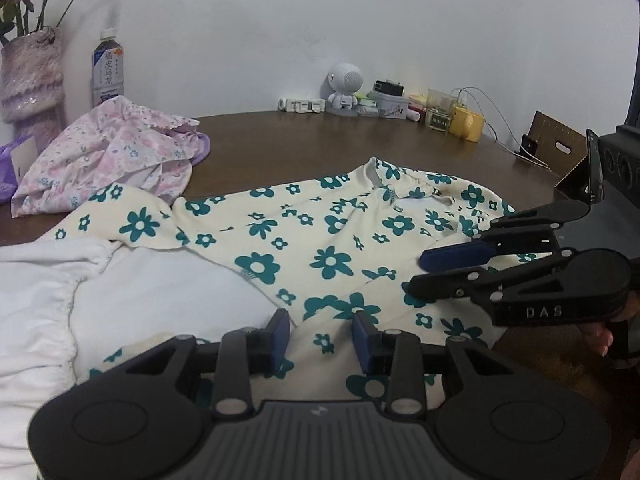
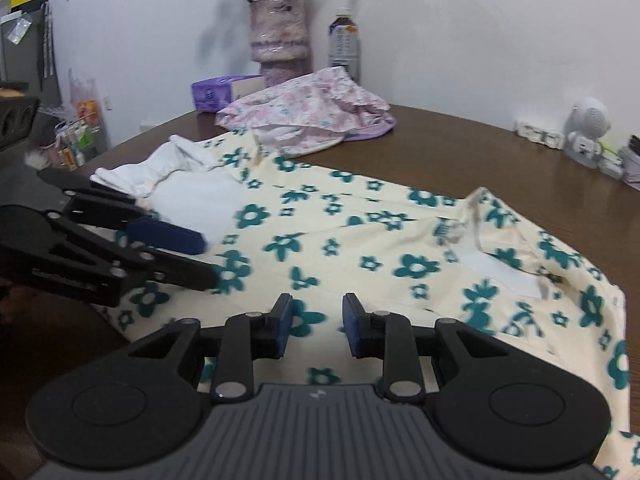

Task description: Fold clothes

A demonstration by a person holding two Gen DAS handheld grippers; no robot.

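Left tongs (image 1: 321, 334): I hold them parted, empty, over the flowered shirt (image 1: 320, 240).
Right tongs (image 2: 315, 325): parted, empty, marked "DAS".
Table (image 1: 320, 140): brown.

Left tongs (image 1: 321, 336) and right tongs (image 2: 315, 326) gape, empty.

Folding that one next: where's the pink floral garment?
The pink garment lies crumpled at the table's far left in the left view, before the vase and bottle.
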